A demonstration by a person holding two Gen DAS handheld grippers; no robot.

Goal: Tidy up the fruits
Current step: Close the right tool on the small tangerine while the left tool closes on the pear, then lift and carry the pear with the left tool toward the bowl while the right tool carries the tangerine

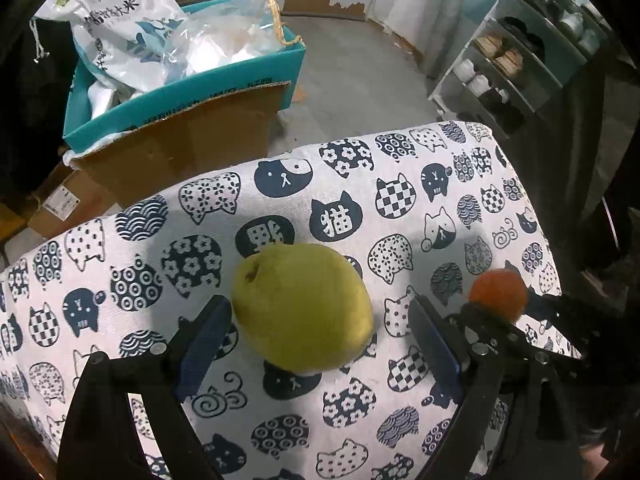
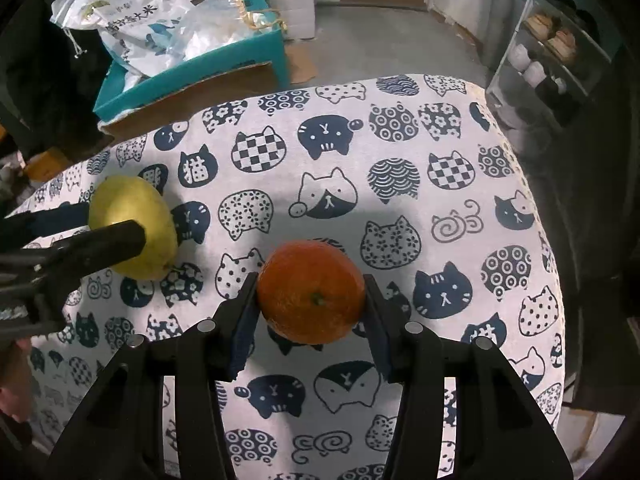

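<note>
A yellow-green pear [image 1: 302,306] lies on the cat-print tablecloth [image 1: 360,184], between the fingers of my left gripper [image 1: 320,312]. The jaws are open; a gap shows on the right side of the pear. The pear also shows at the left in the right wrist view [image 2: 132,216], with the left gripper's finger across it. My right gripper [image 2: 310,296] is shut on an orange [image 2: 310,296], both pads against its sides. The orange shows at the right in the left wrist view [image 1: 498,292].
Beyond the far table edge stands a teal cardboard box [image 1: 192,92] with plastic bags [image 1: 132,28], and brown boxes under it. A shoe rack [image 1: 516,60] stands at the far right. Grey floor [image 1: 360,68] lies between them.
</note>
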